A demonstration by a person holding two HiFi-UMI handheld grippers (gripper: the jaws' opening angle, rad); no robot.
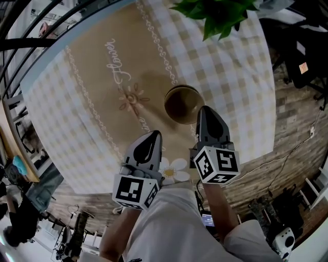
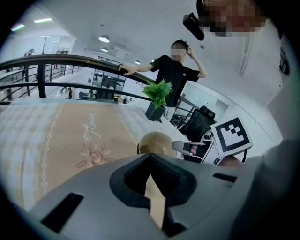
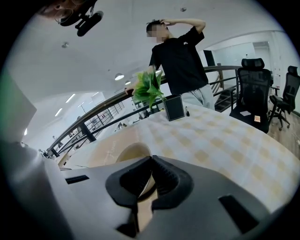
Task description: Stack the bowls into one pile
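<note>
A brown bowl (image 1: 182,104) stands upright on the checked tablecloth (image 1: 230,71), at the edge of the tan runner (image 1: 97,97); I cannot tell whether others are nested in it. My right gripper (image 1: 205,109) is shut and empty, its tip right beside the bowl's near-right rim. In the right gripper view the bowl (image 3: 129,152) sits just beyond and left of the closed right gripper (image 3: 151,158). My left gripper (image 1: 153,134) is shut and empty, nearer to me and left of the bowl. Past the closed left gripper (image 2: 150,155) in its own view, the bowl (image 2: 156,142) shows.
A potted green plant (image 1: 218,13) stands at the table's far side. A person (image 3: 180,56) stands behind it by the black railing (image 2: 70,61). Office chairs (image 3: 253,89) are off to the right. The table's near edge (image 1: 169,181) is close to my legs.
</note>
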